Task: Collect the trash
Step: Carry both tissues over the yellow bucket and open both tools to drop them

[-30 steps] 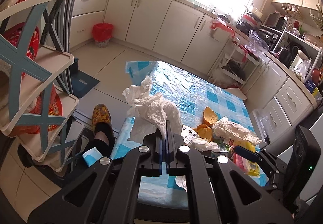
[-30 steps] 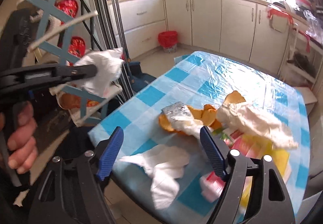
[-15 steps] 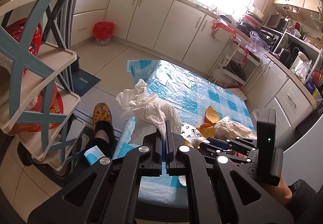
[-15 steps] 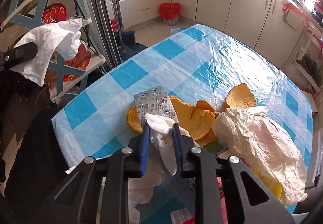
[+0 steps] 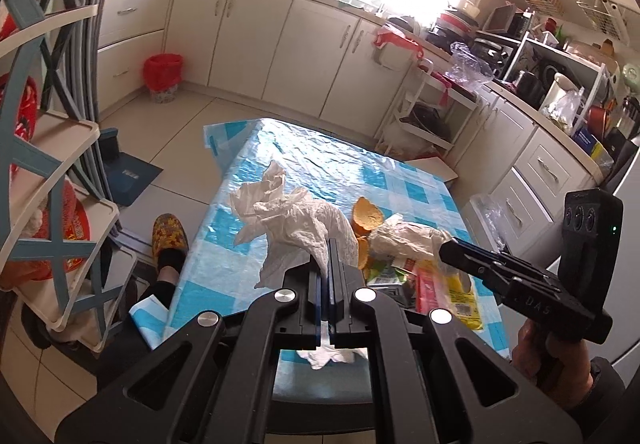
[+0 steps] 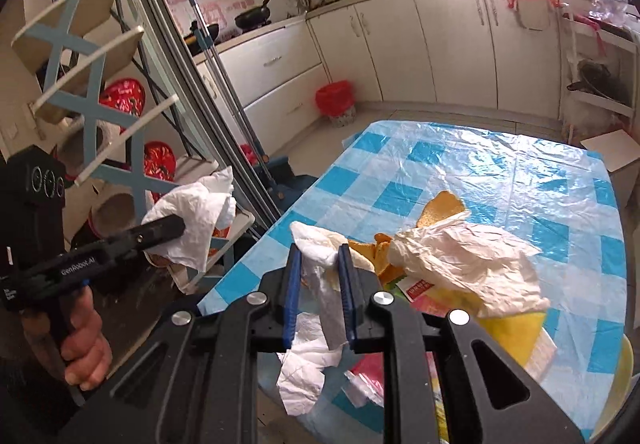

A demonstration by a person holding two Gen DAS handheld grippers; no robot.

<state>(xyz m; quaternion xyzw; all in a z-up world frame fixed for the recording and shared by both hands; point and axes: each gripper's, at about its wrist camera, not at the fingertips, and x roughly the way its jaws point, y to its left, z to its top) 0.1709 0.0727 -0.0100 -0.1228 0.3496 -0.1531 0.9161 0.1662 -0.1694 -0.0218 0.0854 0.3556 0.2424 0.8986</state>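
Observation:
My left gripper (image 5: 328,244) is shut on a crumpled white tissue (image 5: 292,216) and holds it above the near left edge of the blue-checked table (image 5: 320,168). It also shows in the right wrist view (image 6: 176,228) with the tissue (image 6: 196,216). My right gripper (image 6: 320,256) is shut on a small white tissue wad with a foil blister pack (image 6: 328,284), lifted above the table (image 6: 500,164). Orange peels (image 6: 440,204), a crumpled paper wrapper (image 6: 468,264) and yellow and red packaging (image 6: 508,328) lie on the table.
A red-lined trash bin (image 5: 163,74) stands on the floor by the cabinets; it also shows in the right wrist view (image 6: 335,100). A shelf rack (image 5: 48,180) stands to the left. More white tissue (image 6: 308,364) lies at the table's near edge. A slippered foot (image 5: 170,236) is beside the table.
My right gripper closed on the tissue wad and blister pack on the table, then lifted them. My left gripper kept hold of its tissue and shifted slightly.

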